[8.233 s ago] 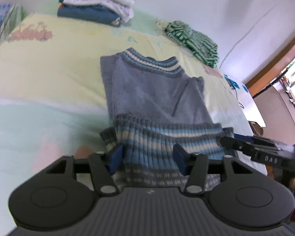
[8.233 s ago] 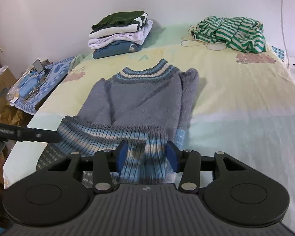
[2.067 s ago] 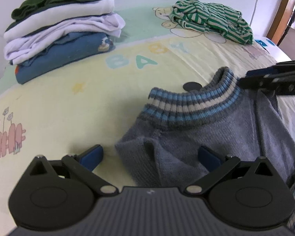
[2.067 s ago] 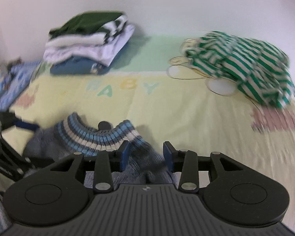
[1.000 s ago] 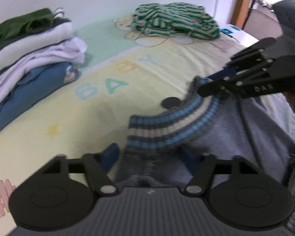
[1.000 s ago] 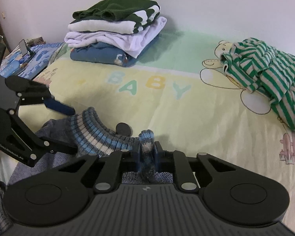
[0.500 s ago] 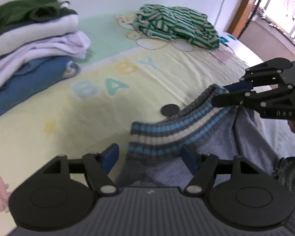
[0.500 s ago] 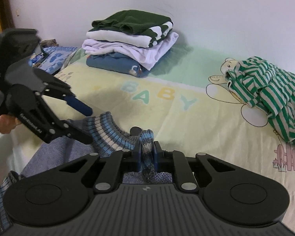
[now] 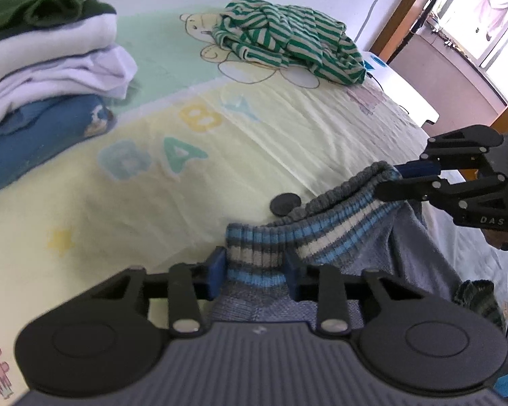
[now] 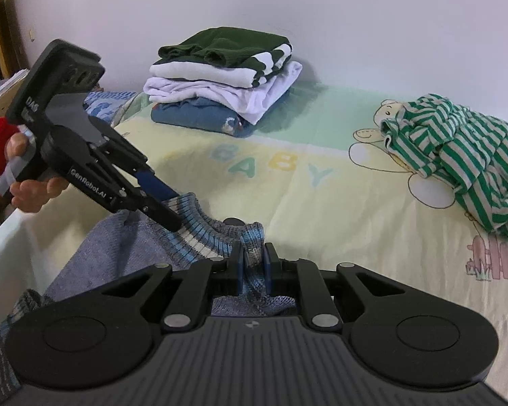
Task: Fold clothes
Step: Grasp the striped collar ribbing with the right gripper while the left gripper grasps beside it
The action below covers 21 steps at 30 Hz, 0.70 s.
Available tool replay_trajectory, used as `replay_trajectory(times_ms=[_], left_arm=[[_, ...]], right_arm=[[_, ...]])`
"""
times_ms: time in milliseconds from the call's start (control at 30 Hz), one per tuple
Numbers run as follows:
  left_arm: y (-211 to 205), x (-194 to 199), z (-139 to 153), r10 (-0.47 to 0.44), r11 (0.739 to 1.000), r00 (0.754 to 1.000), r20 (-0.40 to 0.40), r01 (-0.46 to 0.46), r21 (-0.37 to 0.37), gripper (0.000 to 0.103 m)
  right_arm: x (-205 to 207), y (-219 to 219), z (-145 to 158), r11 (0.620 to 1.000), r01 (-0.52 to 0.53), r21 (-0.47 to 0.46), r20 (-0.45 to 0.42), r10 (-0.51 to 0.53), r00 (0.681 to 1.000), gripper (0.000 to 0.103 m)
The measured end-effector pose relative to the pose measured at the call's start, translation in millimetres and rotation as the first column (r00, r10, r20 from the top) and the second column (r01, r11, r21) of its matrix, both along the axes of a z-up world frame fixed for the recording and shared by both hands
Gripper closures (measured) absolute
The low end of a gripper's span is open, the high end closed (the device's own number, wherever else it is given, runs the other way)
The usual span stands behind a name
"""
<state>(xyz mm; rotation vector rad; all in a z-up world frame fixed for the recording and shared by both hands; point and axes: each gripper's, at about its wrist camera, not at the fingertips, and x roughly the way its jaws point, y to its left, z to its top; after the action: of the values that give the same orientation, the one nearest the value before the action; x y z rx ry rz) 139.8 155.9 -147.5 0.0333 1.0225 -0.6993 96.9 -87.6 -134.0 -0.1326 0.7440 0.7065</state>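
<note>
Right gripper (image 10: 253, 264) clamps the sweater (image 9: 321, 230) collar while the left gripper (image 9: 254, 272) is closing on it, probably to lift evenly.

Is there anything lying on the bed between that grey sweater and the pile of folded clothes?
Only a small black disc beside the sweater collar. Otherwise the bedsheet toward the folded stack shows bare. The striped green garment lies off to the side.

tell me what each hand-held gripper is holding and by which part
Both grip the grey-blue sweater by its striped collar: the right hand-held gripper is clamped on one end, and the left hand-held gripper is closing on the other.
</note>
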Motion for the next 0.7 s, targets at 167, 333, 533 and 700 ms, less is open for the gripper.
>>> replay_trajectory(times_ms=[167, 333, 533, 700], left_arm=[[1, -12, 4, 0.021, 1.0, 0.998, 0.059, -0.022, 0.022, 0.095], [-10, -26, 6, 0.008, 0.995, 0.99, 0.137, -0.021, 0.093, 0.095], [-10, -20, 3, 0.011, 0.994, 0.991, 0.131, -0.024, 0.102, 0.08], [-2, -10, -2, 0.035, 0.994, 0.992, 0.125, -0.047, 0.096, 0.046]], right_arm=[[2, 4, -5, 0.998, 0.013, -0.053, -0.007, -0.013, 1.0, 0.091], [7, 11, -14, 0.994, 0.016, -0.106, -0.033, -0.02, 0.999, 0.09], [10, 13, -18, 0.992, -0.011, -0.125, -0.039, 0.006, 0.999, 0.079], [19, 19, -20, 0.991, -0.022, -0.134, -0.045, 0.016, 0.999, 0.065]])
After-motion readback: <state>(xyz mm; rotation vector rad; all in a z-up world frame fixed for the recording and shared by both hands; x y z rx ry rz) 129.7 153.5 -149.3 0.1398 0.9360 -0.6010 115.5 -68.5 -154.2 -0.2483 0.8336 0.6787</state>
